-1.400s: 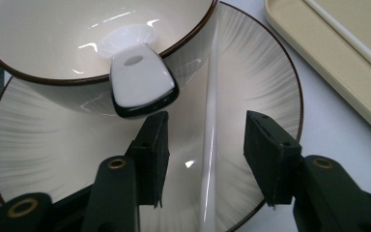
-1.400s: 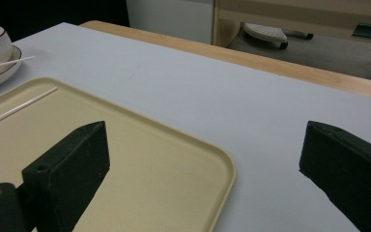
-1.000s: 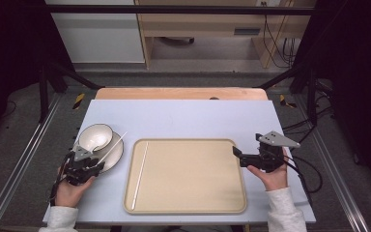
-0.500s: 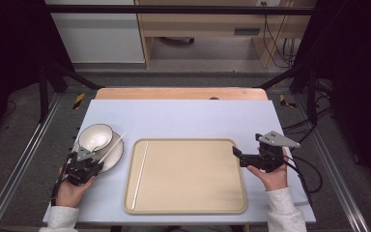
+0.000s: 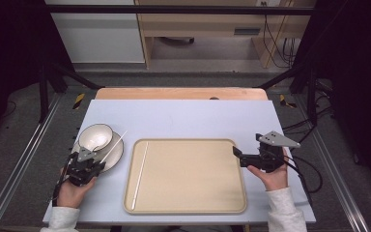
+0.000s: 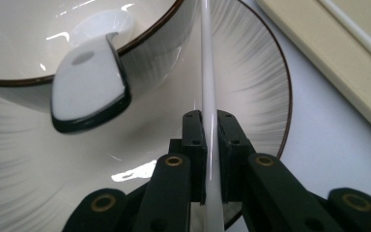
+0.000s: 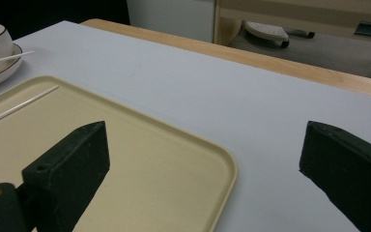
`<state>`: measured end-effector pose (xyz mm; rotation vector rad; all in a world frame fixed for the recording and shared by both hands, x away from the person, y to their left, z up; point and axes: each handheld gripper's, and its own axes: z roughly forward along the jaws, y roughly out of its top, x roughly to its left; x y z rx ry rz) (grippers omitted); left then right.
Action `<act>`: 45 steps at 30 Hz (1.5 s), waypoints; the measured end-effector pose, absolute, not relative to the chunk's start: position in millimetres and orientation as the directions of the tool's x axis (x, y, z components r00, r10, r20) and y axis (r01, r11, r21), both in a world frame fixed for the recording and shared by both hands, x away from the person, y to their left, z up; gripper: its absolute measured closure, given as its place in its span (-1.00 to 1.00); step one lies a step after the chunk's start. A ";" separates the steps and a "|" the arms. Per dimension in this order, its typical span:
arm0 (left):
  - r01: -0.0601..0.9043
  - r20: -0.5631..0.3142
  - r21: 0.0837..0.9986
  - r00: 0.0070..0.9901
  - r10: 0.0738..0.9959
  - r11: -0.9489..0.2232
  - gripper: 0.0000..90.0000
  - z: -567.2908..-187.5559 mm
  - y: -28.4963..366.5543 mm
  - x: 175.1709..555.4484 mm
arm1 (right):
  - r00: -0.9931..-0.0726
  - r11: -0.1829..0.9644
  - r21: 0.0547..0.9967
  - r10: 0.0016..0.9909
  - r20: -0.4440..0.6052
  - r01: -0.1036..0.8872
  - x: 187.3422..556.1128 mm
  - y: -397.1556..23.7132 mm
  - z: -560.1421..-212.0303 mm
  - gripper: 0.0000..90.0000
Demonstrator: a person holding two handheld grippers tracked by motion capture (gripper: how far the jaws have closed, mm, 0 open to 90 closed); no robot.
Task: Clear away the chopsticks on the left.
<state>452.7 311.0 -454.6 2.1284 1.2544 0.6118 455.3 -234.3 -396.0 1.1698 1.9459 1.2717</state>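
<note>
A white chopstick (image 5: pixel 112 147) lies slanted across the rim of a white plate (image 5: pixel 116 153), and my left gripper (image 5: pixel 95 163) is shut on its lower end. In the left gripper view the jaws pinch the chopstick (image 6: pixel 207 82) over the plate (image 6: pixel 256 92). A white bowl (image 5: pixel 95 137) stands on the plate with a white spoon (image 6: pixel 89 92) resting in it. A second chopstick (image 5: pixel 140 174) lies along the left side of the beige tray (image 5: pixel 193 188). My right gripper (image 5: pixel 236 153) is open at the tray's right edge, with nothing between its jaws (image 7: pixel 203 159).
The light blue table top (image 5: pixel 183 118) has free room behind the tray. A wooden strip (image 5: pixel 181 93) runs along its far edge. Black frame rails stand at both sides. Cables trail off the right gripper (image 5: pixel 309 169).
</note>
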 end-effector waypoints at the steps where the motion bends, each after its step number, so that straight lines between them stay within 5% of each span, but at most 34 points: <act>1: 0.615 0.088 0.691 0.450 0.889 -0.380 0.86 -452.9 310.4 451.8 | -0.483 0.182 0.910 0.876 0.022 0.373 455.3 -234.6 -395.9 -0.91; 45: 0.537 0.033 0.805 0.383 0.923 -0.252 0.86 -432.8 232.0 409.3 | -0.474 0.168 0.916 0.880 0.027 0.364 452.2 -237.1 -393.1 -0.91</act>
